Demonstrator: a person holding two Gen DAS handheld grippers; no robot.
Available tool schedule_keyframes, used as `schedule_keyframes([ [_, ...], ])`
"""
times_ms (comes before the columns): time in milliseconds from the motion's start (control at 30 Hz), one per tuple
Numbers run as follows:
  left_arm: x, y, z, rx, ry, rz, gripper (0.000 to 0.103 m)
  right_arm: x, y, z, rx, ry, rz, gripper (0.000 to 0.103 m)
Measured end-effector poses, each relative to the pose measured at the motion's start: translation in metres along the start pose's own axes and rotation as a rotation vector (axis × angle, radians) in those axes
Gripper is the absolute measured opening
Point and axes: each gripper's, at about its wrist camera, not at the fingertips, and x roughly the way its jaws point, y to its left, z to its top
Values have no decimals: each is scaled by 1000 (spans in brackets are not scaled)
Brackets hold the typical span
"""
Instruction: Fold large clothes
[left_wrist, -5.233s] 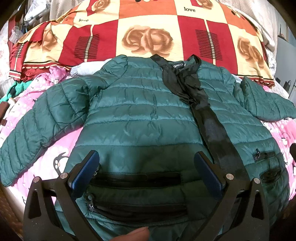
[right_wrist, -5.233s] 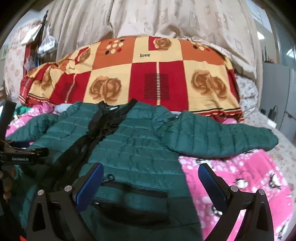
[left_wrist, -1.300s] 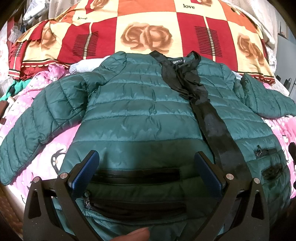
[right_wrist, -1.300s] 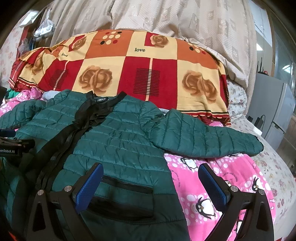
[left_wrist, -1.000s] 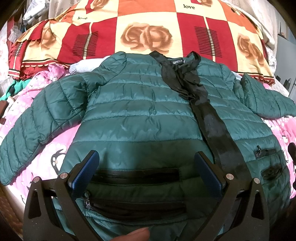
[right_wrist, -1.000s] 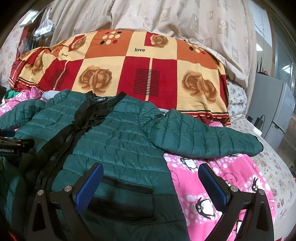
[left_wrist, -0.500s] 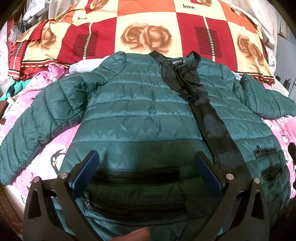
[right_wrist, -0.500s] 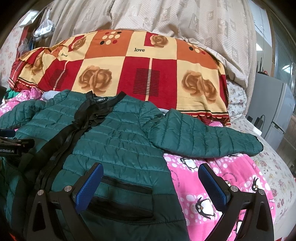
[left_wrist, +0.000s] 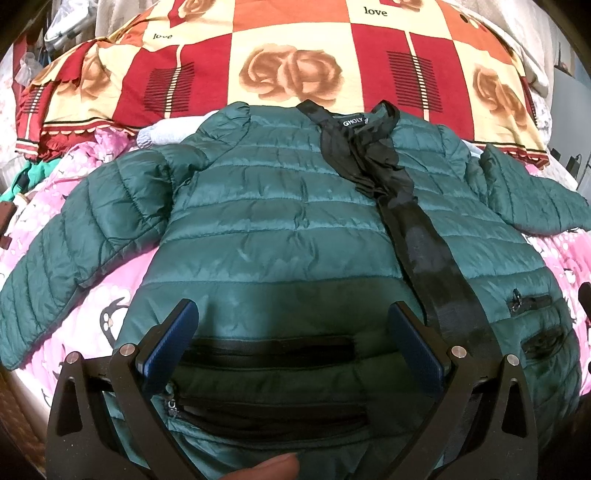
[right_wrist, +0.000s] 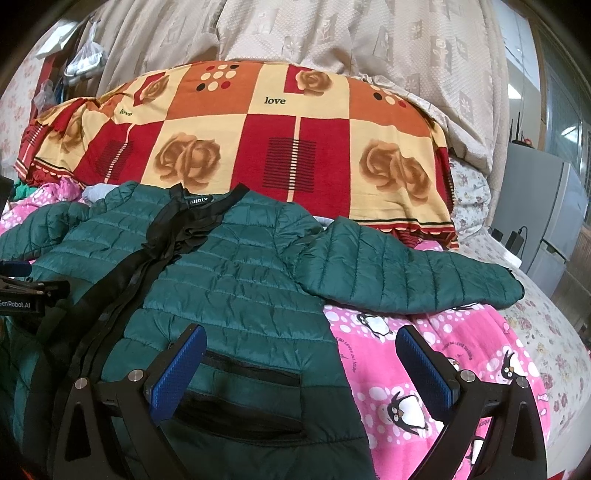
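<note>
A dark green quilted jacket (left_wrist: 280, 221) lies flat, front up, on a pink penguin-print sheet (left_wrist: 107, 306), both sleeves spread out. A black placket (left_wrist: 436, 266) runs down its middle. My left gripper (left_wrist: 291, 332) is open and empty, hovering over the jacket's lower hem by the pocket zippers. My right gripper (right_wrist: 299, 354) is open and empty above the jacket's right bottom corner (right_wrist: 251, 317) and the sheet (right_wrist: 388, 339). The right sleeve (right_wrist: 406, 273) stretches out to the right. The left gripper's body (right_wrist: 26, 295) shows at the left edge of the right wrist view.
A red, orange and cream rose-patterned blanket (left_wrist: 295, 55) is heaped behind the jacket's collar; it also shows in the right wrist view (right_wrist: 258, 140). Beige curtains (right_wrist: 332, 33) hang behind. A grey cabinet (right_wrist: 546, 214) stands at the right. Clutter lies at the far left (left_wrist: 22, 177).
Since five seconds ago the right gripper has shifted to the right and both views sit a little closer over the jacket. Over the last second nothing has visibly moved.
</note>
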Motion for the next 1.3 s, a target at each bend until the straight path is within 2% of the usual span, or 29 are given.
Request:
schedule_keyframes([
  [233, -4, -1, 2, 8, -14, 1, 103, -3, 0, 2, 5, -4, 6, 102],
  [367, -10, -4, 2, 35, -55, 13, 103, -4, -2, 4, 28, -8, 15, 102],
  [433, -18, -1, 1, 48, -114, -25, 103, -4, -3, 5, 41, -13, 23, 102],
  [533, -29, 9, 8, 22, -134, -84, 103, -4, -3, 6, 60, -19, 37, 102],
  [700, -40, 28, 25, 71, -93, -23, 103, 0, 0, 8, 83, 2, 41, 102],
  [833, -60, 67, 39, 26, -116, 16, 103, 4, -4, 8, 113, 19, 42, 102],
  [967, -76, 105, 37, -27, -146, 60, 103, 5, -9, 6, 137, 31, 38, 102],
  [1100, -83, 143, 20, -175, -137, -21, 103, 5, -9, 5, 140, 33, 40, 102],
  [1200, -81, 148, 4, -246, -114, -52, 103, 7, -5, 6, 121, 38, 42, 102],
  [1300, -76, 144, -6, -266, -110, -18, 102, 9, -4, 11, 120, 54, 102, 102],
])
